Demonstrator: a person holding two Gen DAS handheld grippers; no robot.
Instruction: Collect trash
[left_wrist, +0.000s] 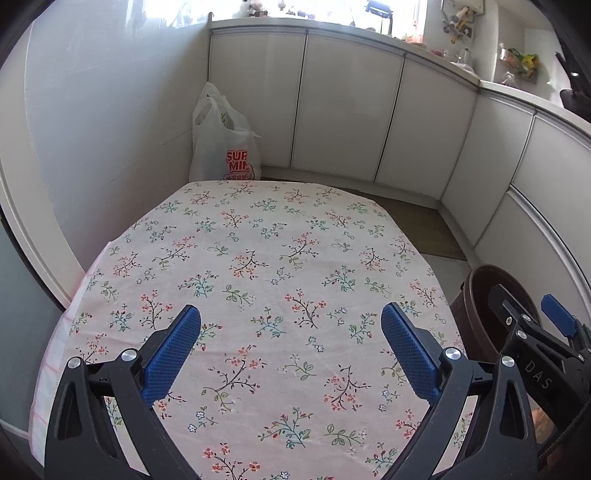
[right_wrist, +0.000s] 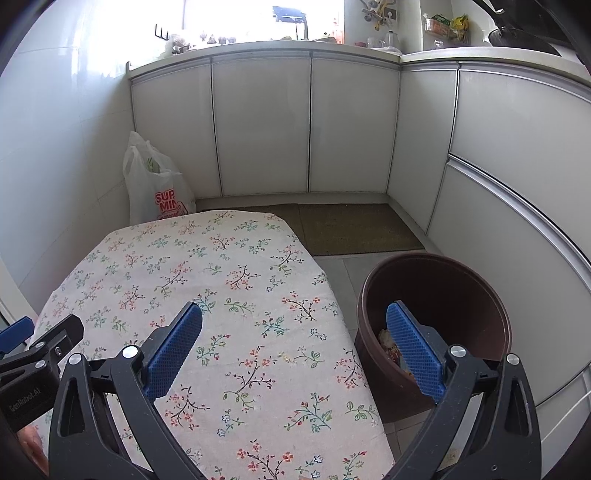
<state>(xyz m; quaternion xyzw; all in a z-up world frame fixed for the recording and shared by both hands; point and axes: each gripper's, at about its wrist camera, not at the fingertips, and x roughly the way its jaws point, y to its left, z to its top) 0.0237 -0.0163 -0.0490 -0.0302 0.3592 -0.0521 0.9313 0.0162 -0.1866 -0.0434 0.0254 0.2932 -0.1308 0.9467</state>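
My left gripper (left_wrist: 291, 332) and right gripper (right_wrist: 294, 328) both spread, empty | brown bin (right_wrist: 436, 295) upright, mouth up, trash (right_wrist: 388, 341) inside, right of floral table (right_wrist: 229, 295) | white cabinets (right_wrist: 258, 125) far.

floral tablecloth (left_wrist: 258, 258), white cabinets (right_wrist: 258, 125), possibly a shopping bag (right_wrist: 155, 188).

A white plastic shopping bag (right_wrist: 157, 192) on the floor carries red letters, partly hidden, reading "SUP" over "MIN". The right gripper (left_wrist: 532, 317) body shows "DAS". The left gripper (right_wrist: 22, 341) body shows "GenRobot.AI", faintly.
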